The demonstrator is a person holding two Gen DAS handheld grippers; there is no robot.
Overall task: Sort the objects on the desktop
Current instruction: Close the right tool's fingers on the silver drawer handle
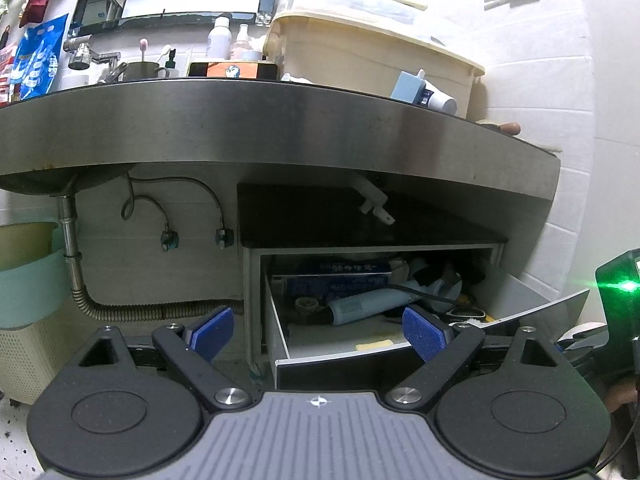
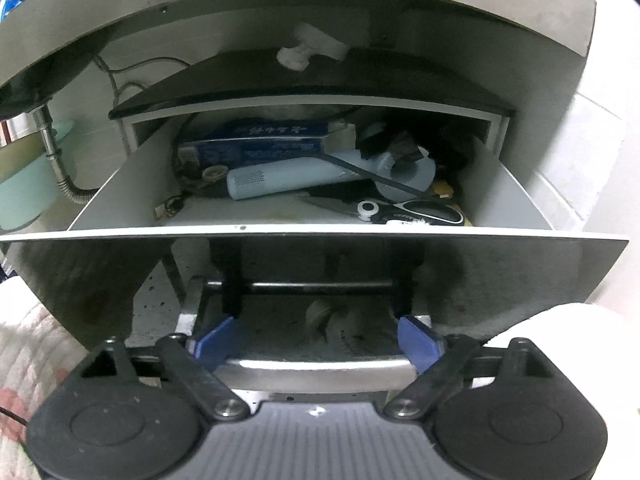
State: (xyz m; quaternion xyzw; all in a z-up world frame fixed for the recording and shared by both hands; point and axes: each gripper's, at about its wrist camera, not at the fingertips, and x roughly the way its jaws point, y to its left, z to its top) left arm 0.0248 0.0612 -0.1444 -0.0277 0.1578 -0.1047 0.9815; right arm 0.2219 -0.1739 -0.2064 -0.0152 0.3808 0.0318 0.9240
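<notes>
A white drawer (image 2: pixel 120 196) under the steel counter stands pulled out. It holds a light blue hair dryer (image 2: pixel 288 178), a dark blue box (image 2: pixel 260 146) and black scissors (image 2: pixel 416 210). My right gripper (image 2: pixel 316 344) is open, its blue pads (image 2: pixel 216 344) on either side of the drawer's chrome handle (image 2: pixel 316 372), not clamping it. My left gripper (image 1: pixel 318 334) is open and empty, held back from the drawer (image 1: pixel 280 336), which shows in the left wrist view with the hair dryer (image 1: pixel 368 306) inside.
The steel counter (image 1: pixel 280 120) carries a beige bin (image 1: pixel 372 52), bottles (image 1: pixel 218 38), a phone (image 1: pixel 234 70) and a blue tube box (image 1: pixel 408 86). A sink drain hose (image 1: pixel 76 276) and green basin (image 1: pixel 28 280) are at the left. The tiled wall (image 1: pixel 580 160) is at the right.
</notes>
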